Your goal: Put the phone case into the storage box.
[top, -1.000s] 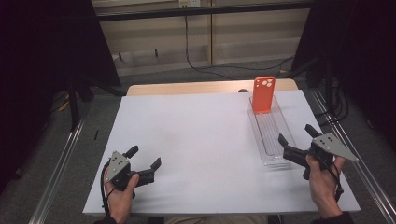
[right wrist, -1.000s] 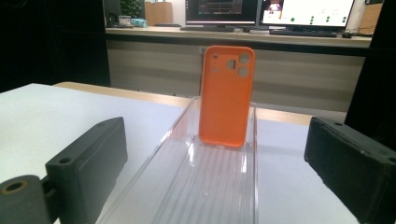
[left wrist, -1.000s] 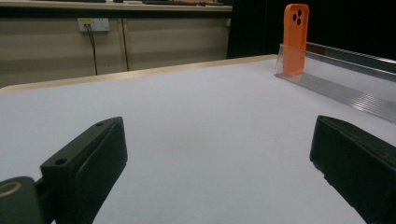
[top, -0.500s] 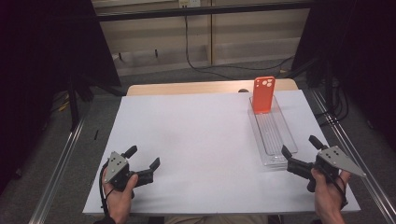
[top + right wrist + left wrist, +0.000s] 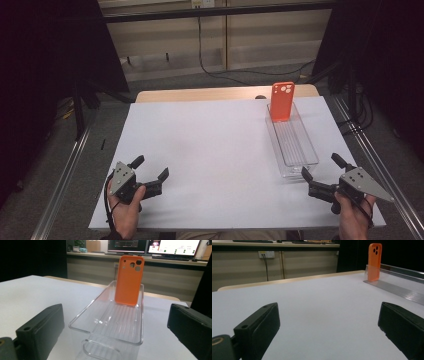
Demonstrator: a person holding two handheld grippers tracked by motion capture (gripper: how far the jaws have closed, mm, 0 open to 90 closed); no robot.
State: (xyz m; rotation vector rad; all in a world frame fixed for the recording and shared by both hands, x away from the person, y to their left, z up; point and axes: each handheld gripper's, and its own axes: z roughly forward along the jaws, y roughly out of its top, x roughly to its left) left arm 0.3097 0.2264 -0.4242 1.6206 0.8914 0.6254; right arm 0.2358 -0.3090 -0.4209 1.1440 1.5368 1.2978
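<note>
White table (image 5: 215, 150): right tool (image 5: 320, 174), jaws spread, has drawn back from the tray (image 5: 292, 145); left tool (image 5: 150, 175) stays spread.

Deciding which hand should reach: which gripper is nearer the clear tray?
Right. The right gripper sits open just off the near end of the clear tray; the left gripper rests open across the table, far to its left.

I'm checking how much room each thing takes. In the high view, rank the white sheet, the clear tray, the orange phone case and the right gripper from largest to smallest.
1. White sheet.
2. Clear tray.
3. Right gripper and orange phone case: they look about alike, and the gripper is nearer the camera, so I won't rank them.
</note>
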